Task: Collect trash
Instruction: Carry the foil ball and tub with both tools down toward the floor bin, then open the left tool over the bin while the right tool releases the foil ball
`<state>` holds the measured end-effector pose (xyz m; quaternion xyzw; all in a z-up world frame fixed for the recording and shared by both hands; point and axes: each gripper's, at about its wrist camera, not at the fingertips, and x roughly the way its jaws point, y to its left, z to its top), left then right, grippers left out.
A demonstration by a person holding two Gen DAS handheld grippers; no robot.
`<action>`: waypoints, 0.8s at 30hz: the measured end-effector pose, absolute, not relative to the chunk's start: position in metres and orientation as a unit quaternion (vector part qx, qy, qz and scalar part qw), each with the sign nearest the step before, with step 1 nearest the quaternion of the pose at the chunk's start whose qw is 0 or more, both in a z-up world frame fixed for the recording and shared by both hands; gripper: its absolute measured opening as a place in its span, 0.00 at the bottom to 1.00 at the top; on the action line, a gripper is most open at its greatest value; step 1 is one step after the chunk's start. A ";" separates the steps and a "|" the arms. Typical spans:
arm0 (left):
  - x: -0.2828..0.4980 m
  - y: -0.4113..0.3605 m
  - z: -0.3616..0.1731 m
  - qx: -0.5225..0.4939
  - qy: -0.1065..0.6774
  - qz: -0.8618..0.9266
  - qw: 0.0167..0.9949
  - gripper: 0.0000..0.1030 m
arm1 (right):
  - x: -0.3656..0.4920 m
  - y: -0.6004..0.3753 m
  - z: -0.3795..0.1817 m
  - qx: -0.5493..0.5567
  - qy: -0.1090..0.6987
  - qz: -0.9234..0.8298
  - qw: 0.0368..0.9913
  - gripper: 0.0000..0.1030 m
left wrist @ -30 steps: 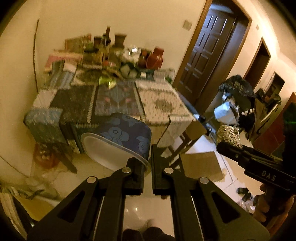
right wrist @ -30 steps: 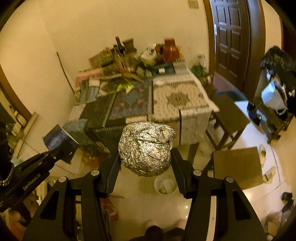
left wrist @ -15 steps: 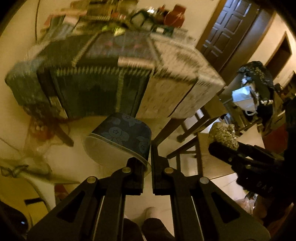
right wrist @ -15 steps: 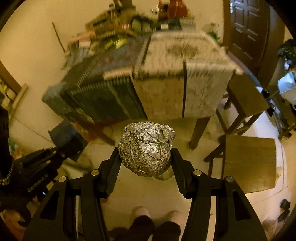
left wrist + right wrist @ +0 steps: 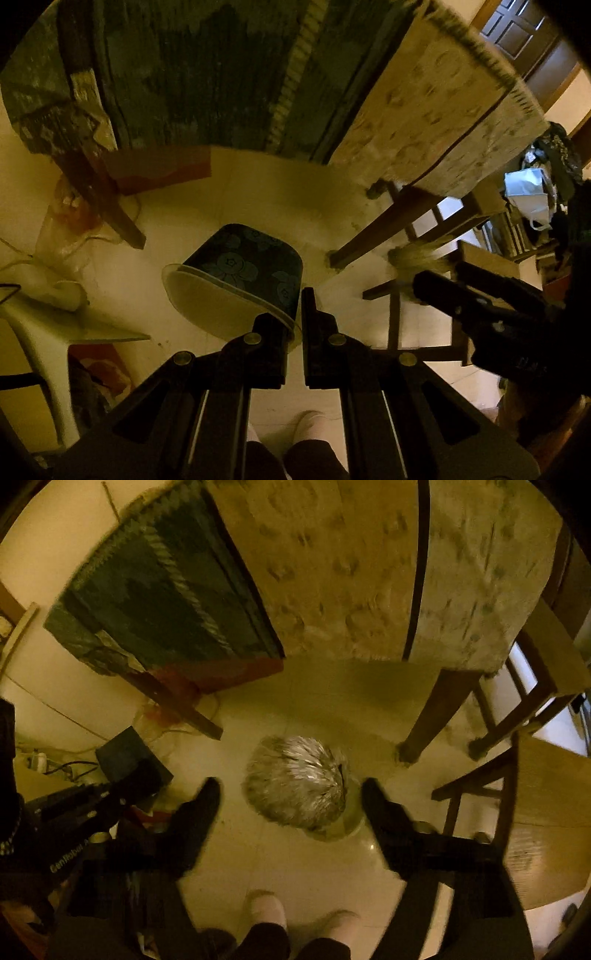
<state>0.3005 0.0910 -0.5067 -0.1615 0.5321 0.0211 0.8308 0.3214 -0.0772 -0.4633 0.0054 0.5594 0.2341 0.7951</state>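
Observation:
My left gripper point(image 5: 295, 314) is shut on the rim of a blue flowered paper cup point(image 5: 240, 273), held over the floor; it also shows in the right wrist view point(image 5: 125, 755). My right gripper point(image 5: 291, 797) is open, its fingers wide apart. A crumpled foil ball point(image 5: 295, 781), blurred, is free between them, just above a small white bin point(image 5: 351, 823) on the floor. In the left wrist view the foil ball point(image 5: 417, 258) is a blur at the tips of the right gripper.
A table with a hanging patterned cloth point(image 5: 332, 572) stands ahead, its wooden legs point(image 5: 432, 716) close to the bin. A wooden stool point(image 5: 546, 794) is at right. Cables and a plastic bag point(image 5: 66, 225) lie at left. The person's feet point(image 5: 266, 904) are below.
Both views tilted down from the tabletop to the floor. My right gripper opened and let go of the foil ball, which is dropping toward the bin. The left still holds the cup.

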 end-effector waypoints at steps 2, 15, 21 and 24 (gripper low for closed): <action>0.305 0.088 -0.520 -0.165 0.538 0.018 0.827 0.05 | 0.324 -0.083 -0.475 0.013 0.570 0.228 0.789 0.76; 0.340 0.044 -0.574 -0.174 0.579 -0.043 0.795 0.05 | 0.336 -0.120 -0.486 0.012 0.581 0.171 0.795 0.76; 0.350 0.038 -0.591 -0.158 0.616 -0.025 0.771 0.48 | 0.338 -0.128 -0.481 0.016 0.580 0.165 0.798 0.76; 0.346 0.041 -0.584 -0.160 0.619 -0.025 0.769 0.48 | 0.336 -0.129 -0.473 0.014 0.576 0.166 0.800 0.76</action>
